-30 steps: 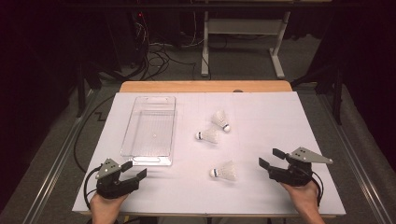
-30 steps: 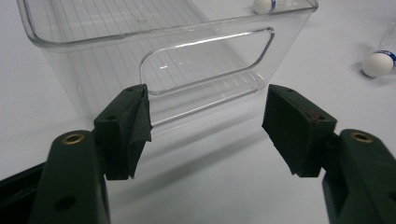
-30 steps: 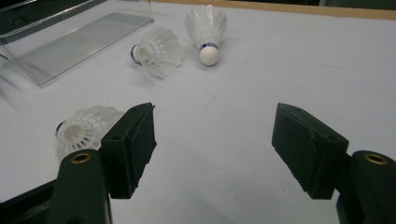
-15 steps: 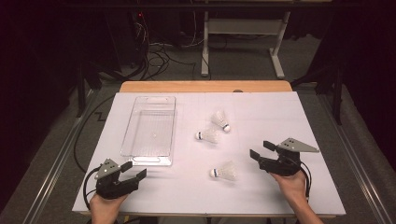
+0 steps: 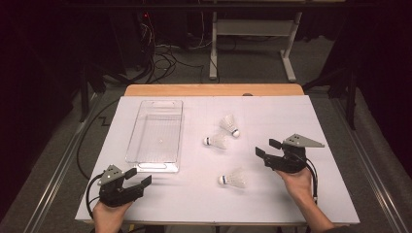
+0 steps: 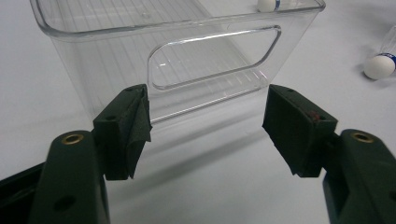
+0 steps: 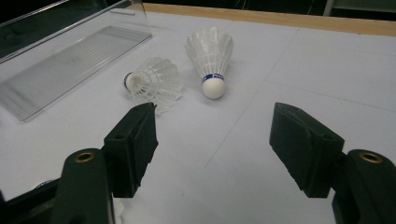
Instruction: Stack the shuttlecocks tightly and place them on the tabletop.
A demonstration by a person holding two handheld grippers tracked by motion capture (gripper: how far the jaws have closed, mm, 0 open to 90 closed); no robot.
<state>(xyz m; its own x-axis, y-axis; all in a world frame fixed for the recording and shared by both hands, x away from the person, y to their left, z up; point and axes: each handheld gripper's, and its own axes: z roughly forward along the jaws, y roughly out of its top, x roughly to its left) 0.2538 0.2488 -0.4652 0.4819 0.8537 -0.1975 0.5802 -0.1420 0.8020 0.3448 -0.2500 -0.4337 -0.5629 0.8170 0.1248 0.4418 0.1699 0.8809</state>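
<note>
Since a second ago, the right gripper (image 5: 266, 148) has travelled forward and inward from the near right corner of the white-covered table (image 5: 335, 194), and now sits just right of the nearest white feathered shuttlecock (image 5: 234, 178), without touching it. Its jaws stand wide apart with nothing between them; the right gripper view looks between them at bare table. Beyond them in that view lie the other two white shuttlecocks: one on its side with its cork pointing left (image 7: 152, 83), the other with its blue-banded cork end toward the camera (image 7: 211, 57). In the high view these two rest close together near the middle of the table, right of the clear rectangular plastic tray (image 5: 141, 167).

The left gripper (image 5: 136, 179) has kept its place at the near left corner, held in the person's left hand (image 5: 109, 216). Its jaws are likewise spread wide and hold nothing, and they face the near end wall of the tray and its handle cut-out (image 6: 212, 58).
</note>
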